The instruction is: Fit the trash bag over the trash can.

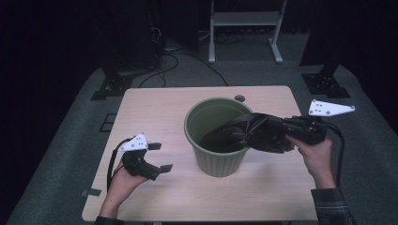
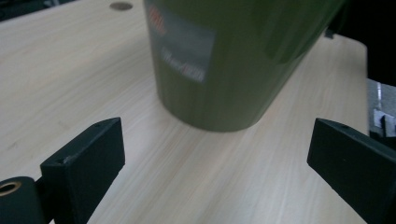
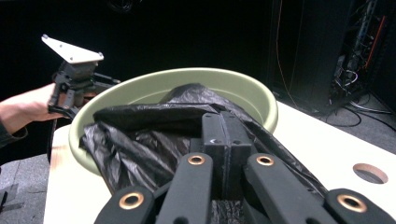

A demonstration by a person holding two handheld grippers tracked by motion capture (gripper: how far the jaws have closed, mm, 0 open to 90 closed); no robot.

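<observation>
The black bin bag is pinched in the closed right gripper and draped partly into the green bin, not yet spread over the rim, while the left gripper is held open and empty beside the bin.

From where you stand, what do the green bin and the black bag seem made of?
The green bin looks like matte moulded plastic: smooth, ribbed wall, printed label. The black bag seems thin glossy plastic film: it crinkles and glints where the right gripper pinches it.
</observation>
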